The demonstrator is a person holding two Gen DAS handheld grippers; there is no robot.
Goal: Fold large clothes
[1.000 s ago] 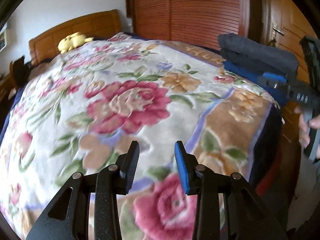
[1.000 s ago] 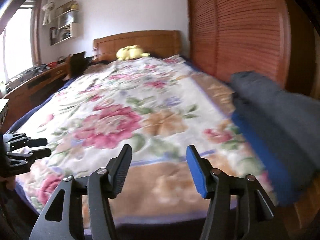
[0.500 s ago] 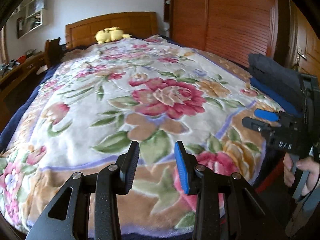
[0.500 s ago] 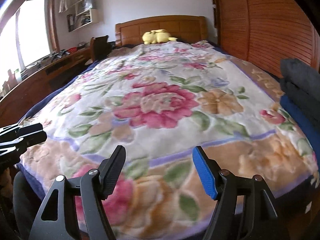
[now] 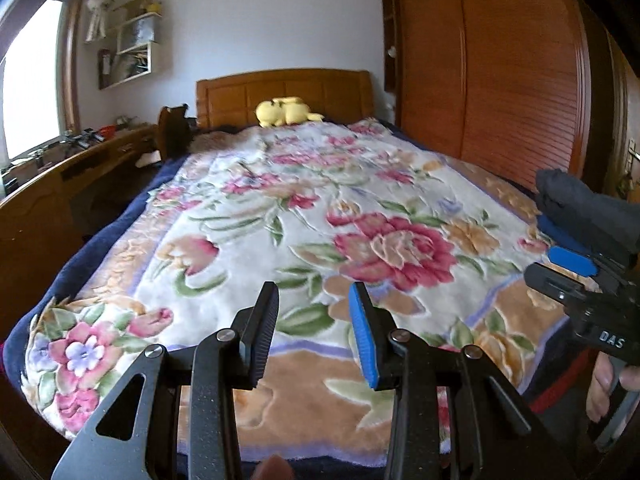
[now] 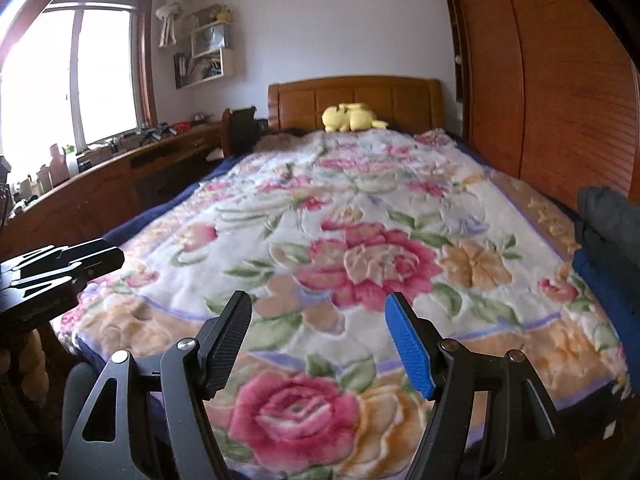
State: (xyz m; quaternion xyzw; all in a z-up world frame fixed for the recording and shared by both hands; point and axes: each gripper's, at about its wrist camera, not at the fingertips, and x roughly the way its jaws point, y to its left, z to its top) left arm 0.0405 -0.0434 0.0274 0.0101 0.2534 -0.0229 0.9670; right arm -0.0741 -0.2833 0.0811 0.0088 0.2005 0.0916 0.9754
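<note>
The floral blanket (image 6: 360, 208) lies flat and bare across the bed, giving open passage from the foot end to the yellow plush toy (image 6: 352, 118) at the headboard (image 6: 356, 98). On the right edge a folded dark garment pile (image 6: 612, 240) blocks the way, close to the wardrobe doors (image 6: 560, 80). A worktop (image 6: 120, 168) hems in the left side.

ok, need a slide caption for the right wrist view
Open right tongs hover empty over the floral blanket, folded dark clothes stacked at the bed's right edge.
</note>
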